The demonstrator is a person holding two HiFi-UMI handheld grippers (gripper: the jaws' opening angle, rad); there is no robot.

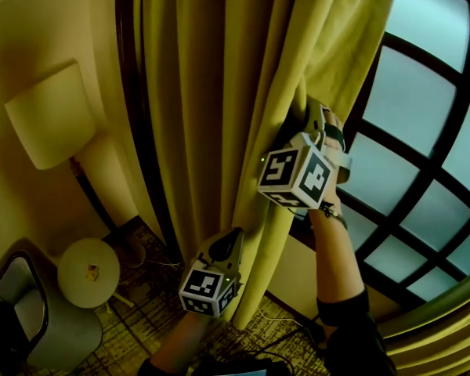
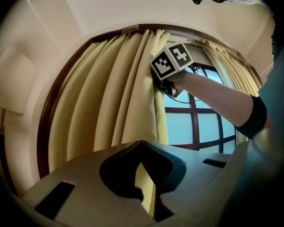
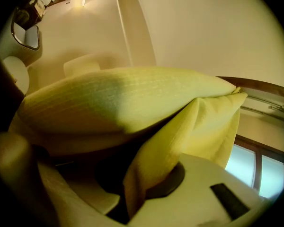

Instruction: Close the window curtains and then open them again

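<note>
A yellow curtain point(image 1: 196, 92) hangs in folds at the left side of the window point(image 1: 423, 124). My right gripper point(image 1: 305, 108) is the higher one, at the curtain's free edge, and its fingertips are buried in the cloth. In the right gripper view a fold of the curtain point(image 3: 180, 141) is pinched in the right gripper point(image 3: 142, 193). My left gripper point(image 1: 235, 237) is lower, shut on the same edge. In the left gripper view a strip of curtain point(image 2: 109, 108) runs into the closed left gripper point(image 2: 144, 188), with the right gripper's marker cube point(image 2: 173, 60) above.
A floor lamp with a pale shade point(image 1: 47, 116) stands in the corner left of the curtain. Below it are a small round table point(image 1: 88, 271) and a chair point(image 1: 23, 304). Cables lie on the patterned floor point(image 1: 282, 319). A second curtain point(image 1: 442, 327) shows at the lower right.
</note>
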